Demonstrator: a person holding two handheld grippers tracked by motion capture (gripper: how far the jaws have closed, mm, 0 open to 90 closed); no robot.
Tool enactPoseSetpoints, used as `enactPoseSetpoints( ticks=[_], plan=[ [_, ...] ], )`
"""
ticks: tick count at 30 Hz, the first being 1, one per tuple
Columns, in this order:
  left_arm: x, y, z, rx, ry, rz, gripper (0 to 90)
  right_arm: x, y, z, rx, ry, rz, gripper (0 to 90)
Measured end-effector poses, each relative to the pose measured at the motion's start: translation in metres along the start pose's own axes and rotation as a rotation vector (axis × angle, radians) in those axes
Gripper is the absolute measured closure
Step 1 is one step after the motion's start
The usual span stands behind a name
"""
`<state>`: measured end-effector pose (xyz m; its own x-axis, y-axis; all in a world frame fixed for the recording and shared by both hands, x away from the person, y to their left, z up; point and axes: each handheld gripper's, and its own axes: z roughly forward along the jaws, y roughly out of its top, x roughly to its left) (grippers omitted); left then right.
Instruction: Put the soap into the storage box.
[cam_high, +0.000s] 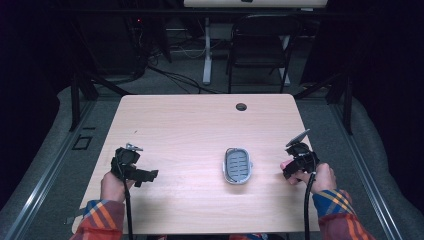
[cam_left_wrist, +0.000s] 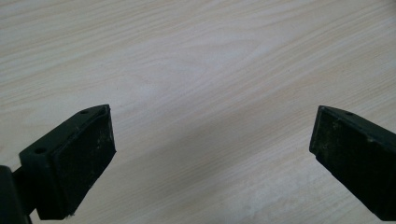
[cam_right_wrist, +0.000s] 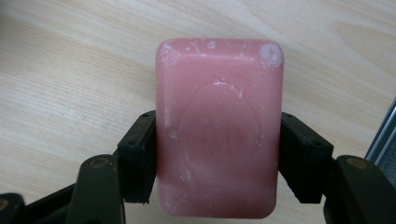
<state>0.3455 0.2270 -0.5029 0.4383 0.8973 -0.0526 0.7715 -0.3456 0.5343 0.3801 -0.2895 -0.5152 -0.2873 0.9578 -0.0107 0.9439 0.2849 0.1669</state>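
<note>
We held pink soap bar (cam_right_wrist: 218, 130) clamped in right gripper (cam_high: 299, 161), just right of grey soap dish (cam_high: 237, 165). Left gripper (cam_left_wrist: 210, 154) stood wide, empty, well left of dish. Judged: centre bar over dish, lower flat, then release.

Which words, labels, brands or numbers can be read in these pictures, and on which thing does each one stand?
None can be read.
The pink soap bar, held between the jaws of the right gripper, has an oval stamp with raised letters, too worn and blurred to read.
The grey soap dish and the table bear no writing that I can see.
</note>
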Motion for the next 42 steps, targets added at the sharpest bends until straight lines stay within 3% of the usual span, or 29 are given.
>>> enactPoseSetpoints(
  ticks=[4, 7, 23, 42],
  plan=[
    [0.000, 0.000, 0.000, -0.002, -0.002, -0.001, 0.0, 0.005, 0.008, -0.005, 0.031, -0.007, -0.038, 37.0],
    [0.000, 0.000, 0.000, 0.000, -0.002, -0.001, 0.0, 0.010, 0.012, -0.006, 0.001, 0.002, -0.033, 36.9],
    [0.000, 0.000, 0.000, 0.002, -0.005, -0.003, 0.0, 0.028, 0.029, -0.011, 0.026, 0.009, -0.097, 37.0],
    [0.001, 0.000, -0.001, -0.003, -0.007, -0.003, 0.0, 0.045, 0.044, -0.031, -0.021, 0.012, -0.115, 37.0]
  ],
)
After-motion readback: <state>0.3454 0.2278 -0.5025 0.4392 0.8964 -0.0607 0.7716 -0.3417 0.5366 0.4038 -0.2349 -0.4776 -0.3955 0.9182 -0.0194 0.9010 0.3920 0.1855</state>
